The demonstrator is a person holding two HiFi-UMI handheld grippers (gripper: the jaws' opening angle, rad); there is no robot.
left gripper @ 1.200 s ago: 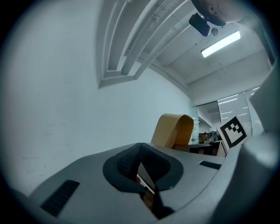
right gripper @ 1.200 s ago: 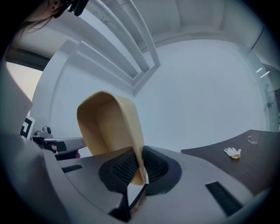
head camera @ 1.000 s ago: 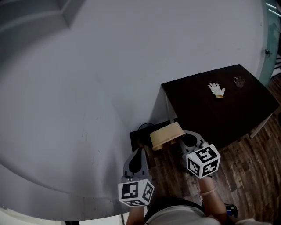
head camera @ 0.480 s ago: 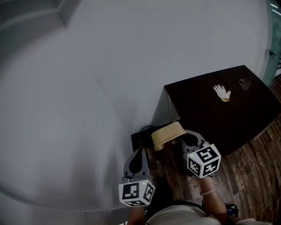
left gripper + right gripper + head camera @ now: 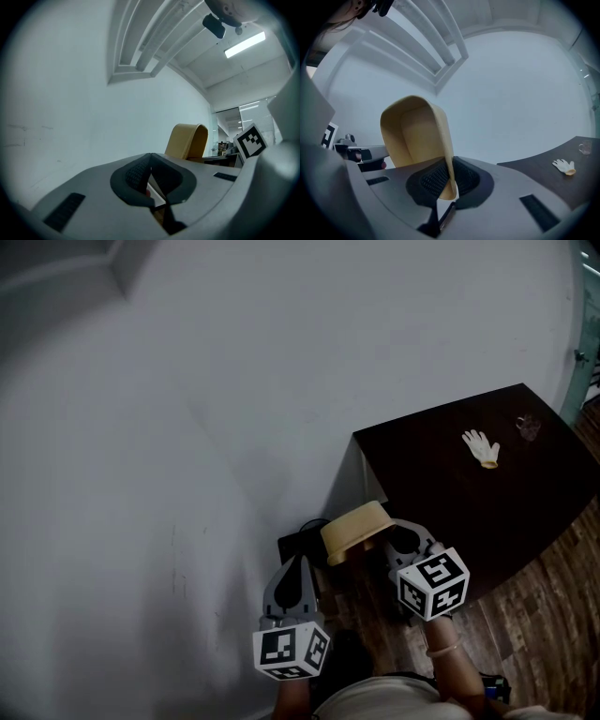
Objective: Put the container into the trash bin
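The tan container (image 5: 356,529) hangs tilted in the air, with my right gripper (image 5: 388,540) shut on its rim. In the right gripper view the pads (image 5: 440,177) pinch the thin wall of the container (image 5: 417,136), whose hollow side faces left. Just beyond it on the floor, a black bin (image 5: 302,544) stands against the white wall. My left gripper (image 5: 298,570) is level beside the container at its left, shut with nothing between its jaws. From the left gripper (image 5: 150,161) the container (image 5: 187,140) shows ahead to the right.
A dark table (image 5: 450,488) stands to the right against the wall, with a white glove (image 5: 481,448) and a small glass (image 5: 530,426) on it. The floor is dark wood planks (image 5: 534,615). The white wall (image 5: 187,427) fills the left.
Both grippers and the held container have travelled together. The table and glove slid right and down in the head view, and the bin sits a little lower. The grip has not changed.
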